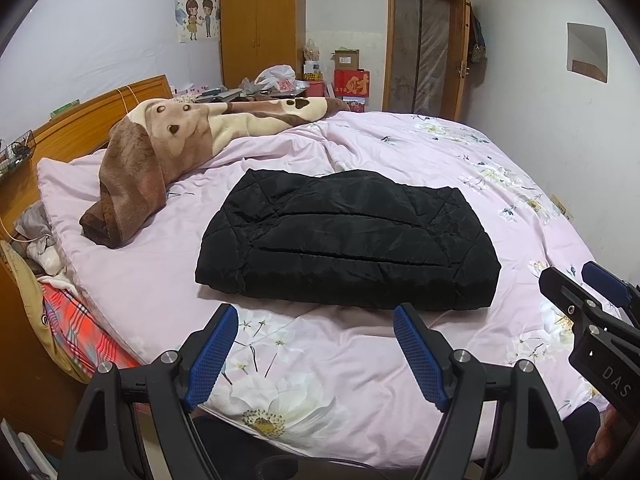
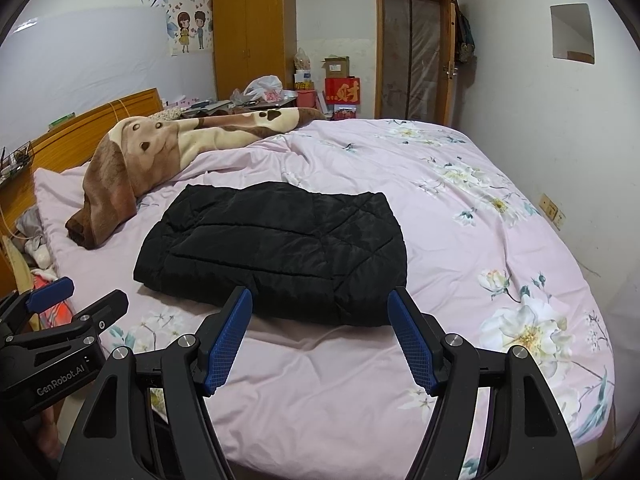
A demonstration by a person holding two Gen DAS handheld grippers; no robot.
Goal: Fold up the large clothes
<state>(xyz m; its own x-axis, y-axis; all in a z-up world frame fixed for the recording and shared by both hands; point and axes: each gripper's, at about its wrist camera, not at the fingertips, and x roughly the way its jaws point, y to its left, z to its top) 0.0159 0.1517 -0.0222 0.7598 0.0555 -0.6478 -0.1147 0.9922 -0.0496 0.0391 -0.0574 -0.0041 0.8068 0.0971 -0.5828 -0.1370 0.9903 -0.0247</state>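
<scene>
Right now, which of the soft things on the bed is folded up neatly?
The black quilted jacket, a flat rectangular bundle mid-bed. The brown and cream plush blanket beside it sprawls loosely toward the headboard, and the pink floral quilt lies spread underneath.

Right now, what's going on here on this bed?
A person is folding a big black jacket using a handheld claw in each hand. The jacket lies on the pink flowered bedspread already folded into a thick, neat bundle. The left claw and the right claw are both open and empty, hanging just short of the jacket's near edge without touching it. A brown plush blanket lies bunched near the headboard.
</scene>
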